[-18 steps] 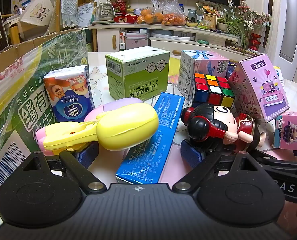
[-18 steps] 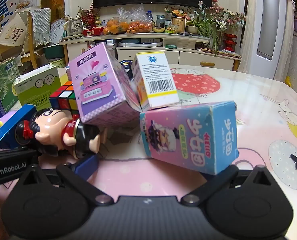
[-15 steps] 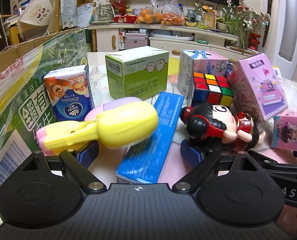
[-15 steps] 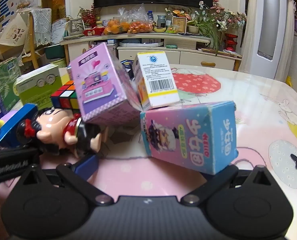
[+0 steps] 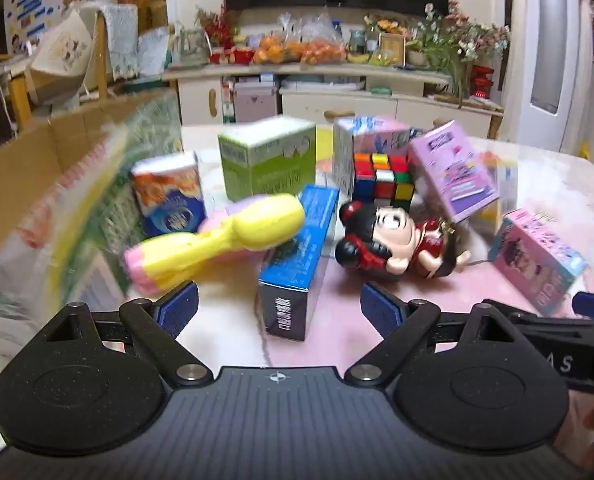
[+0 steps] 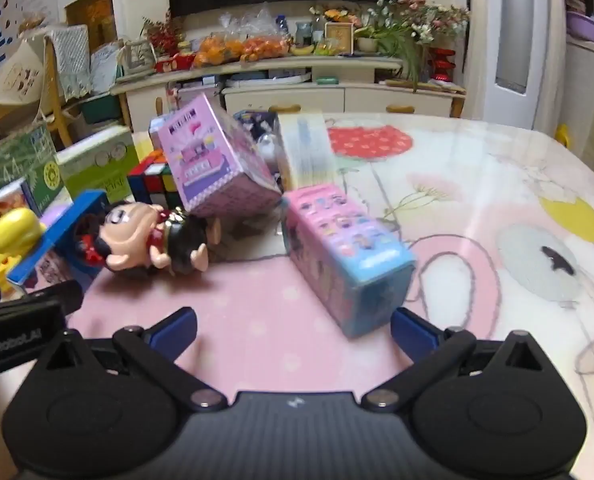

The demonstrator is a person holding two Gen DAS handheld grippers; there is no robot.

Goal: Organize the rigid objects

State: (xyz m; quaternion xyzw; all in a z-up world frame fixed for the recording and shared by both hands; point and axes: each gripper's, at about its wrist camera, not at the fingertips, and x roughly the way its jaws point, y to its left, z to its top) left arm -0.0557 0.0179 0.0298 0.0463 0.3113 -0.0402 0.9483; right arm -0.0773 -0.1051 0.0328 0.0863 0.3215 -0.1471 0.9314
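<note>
Left wrist view shows the clutter that the task concerns, all loose on the table: a long blue box lying nearest the camera, a yellow and pink toy leaning across it on the left, a doll figure on its side to the right, and behind them a colour cube, a green carton, a small tissue pack and a tilted purple box. A big cardboard box stands at the far left — whether anything has been put inside it cannot be told. Judging by the heap, the sorting has barely begun and nearly every item is left to place.

The left gripper has its jaws spread as wide as they go, with nothing between the pads; the near end of the blue box sits just ahead of the gap, not touched.

From the right wrist view, a pink and blue box lies on its side just ahead of the right gripper — its near corner reaches toward the right-hand pad, though contact is not clear. These jaws are also fully spread and hold nothing. The doll figure lies to the left of that box, with the purple box leaning behind them.
</note>
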